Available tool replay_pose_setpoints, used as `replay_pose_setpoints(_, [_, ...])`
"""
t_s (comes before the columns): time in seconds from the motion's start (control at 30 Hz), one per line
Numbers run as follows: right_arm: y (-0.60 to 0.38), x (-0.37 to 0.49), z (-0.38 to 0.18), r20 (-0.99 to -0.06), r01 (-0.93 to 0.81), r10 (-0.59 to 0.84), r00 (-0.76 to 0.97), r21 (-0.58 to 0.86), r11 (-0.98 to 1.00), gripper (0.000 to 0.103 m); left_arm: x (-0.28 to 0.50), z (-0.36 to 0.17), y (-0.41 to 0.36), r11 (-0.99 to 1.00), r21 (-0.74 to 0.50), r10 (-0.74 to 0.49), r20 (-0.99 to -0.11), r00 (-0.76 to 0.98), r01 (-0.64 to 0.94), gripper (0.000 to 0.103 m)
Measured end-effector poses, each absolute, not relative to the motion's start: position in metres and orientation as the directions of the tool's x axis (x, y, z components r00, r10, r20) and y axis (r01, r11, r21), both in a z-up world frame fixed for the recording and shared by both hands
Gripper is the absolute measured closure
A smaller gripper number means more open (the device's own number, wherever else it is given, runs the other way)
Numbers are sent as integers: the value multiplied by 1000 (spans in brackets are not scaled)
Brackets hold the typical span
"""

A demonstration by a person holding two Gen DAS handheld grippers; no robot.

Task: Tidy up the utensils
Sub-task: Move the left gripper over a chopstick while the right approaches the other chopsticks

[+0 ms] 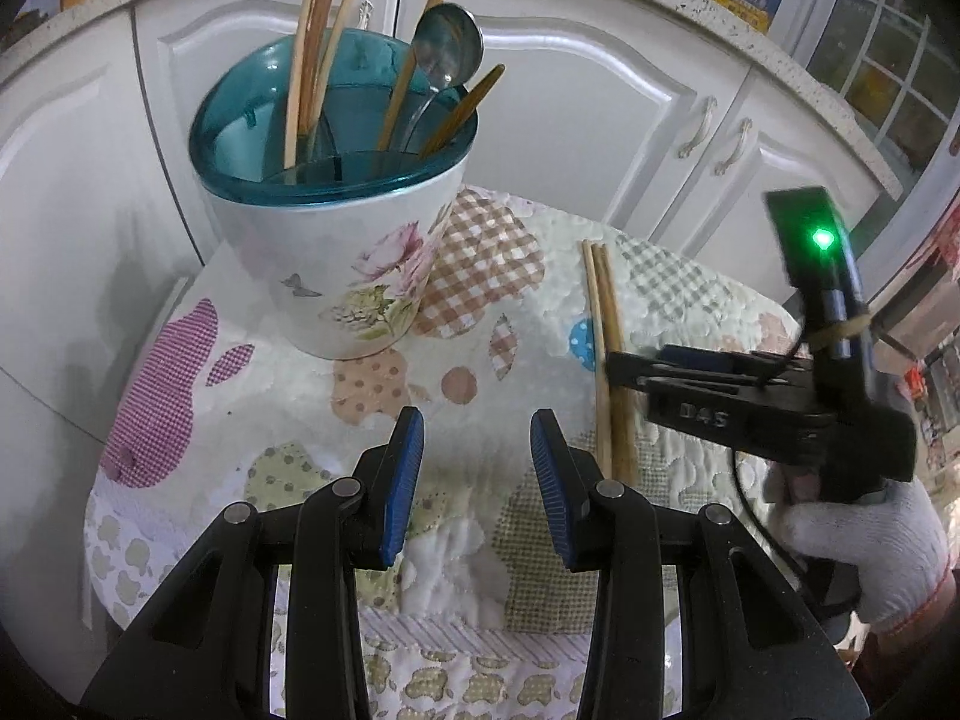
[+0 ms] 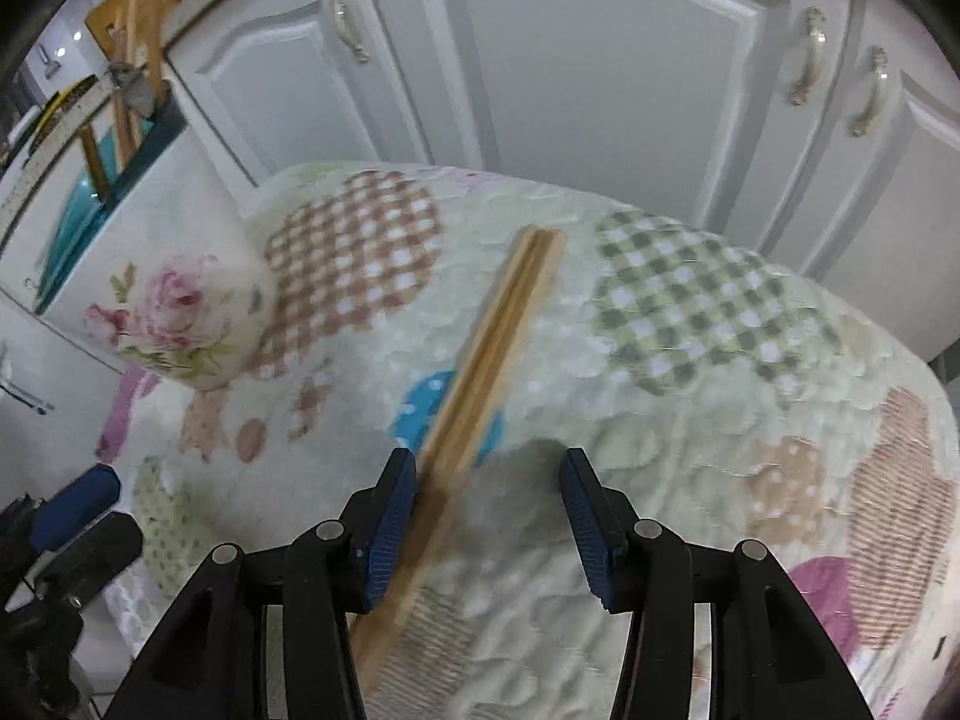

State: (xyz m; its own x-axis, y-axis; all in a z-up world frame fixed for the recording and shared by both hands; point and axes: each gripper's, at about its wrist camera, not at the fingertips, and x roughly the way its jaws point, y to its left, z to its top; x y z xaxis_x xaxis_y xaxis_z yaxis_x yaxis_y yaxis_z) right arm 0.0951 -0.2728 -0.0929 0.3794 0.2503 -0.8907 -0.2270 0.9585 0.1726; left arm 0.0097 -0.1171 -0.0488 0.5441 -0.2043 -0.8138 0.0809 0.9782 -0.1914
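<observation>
White panelled cabinet doors (image 1: 576,138) behind, smooth and glossy. In front, a quilted cloth (image 1: 336,408): soft, puffy, patched with checked and dotted shapes, probably there to stop things from sliding. At 11 o'clock in the left wrist view, a round holder (image 1: 336,252): white glazed wall with pink flowers, translucent teal plastic insert, already filled with wooden sticks and a metal spoon (image 1: 447,42), all standing with handles down. Likely the destination. At 3 o'clock, a pair of chopsticks (image 1: 606,324), thin, straight, pale wood, lying flat and side by side on the cloth, not yet lifted. Right gripper (image 2: 486,510) lowered over them, jaws apart, left blue ribbed pad beside the sticks, nothing pinched yet; contact hard to judge because of blur. Left gripper (image 1: 477,474) at 6 o'clock, jaws apart, empty, above bare cloth.
</observation>
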Motion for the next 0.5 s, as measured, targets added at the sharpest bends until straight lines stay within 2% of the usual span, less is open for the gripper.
replay_pose_setpoints(0.3, [-356,63,-95,-895,-52,222,386,220,974,56,25,-62,-140,970,-203,-243,-825,510,133,67])
replay_pose_setpoints(0.5, [-337,80,-84,-862,-128,319,394,293,948,56,30,-62,-150,969,-195,-245,-826,509,149,67])
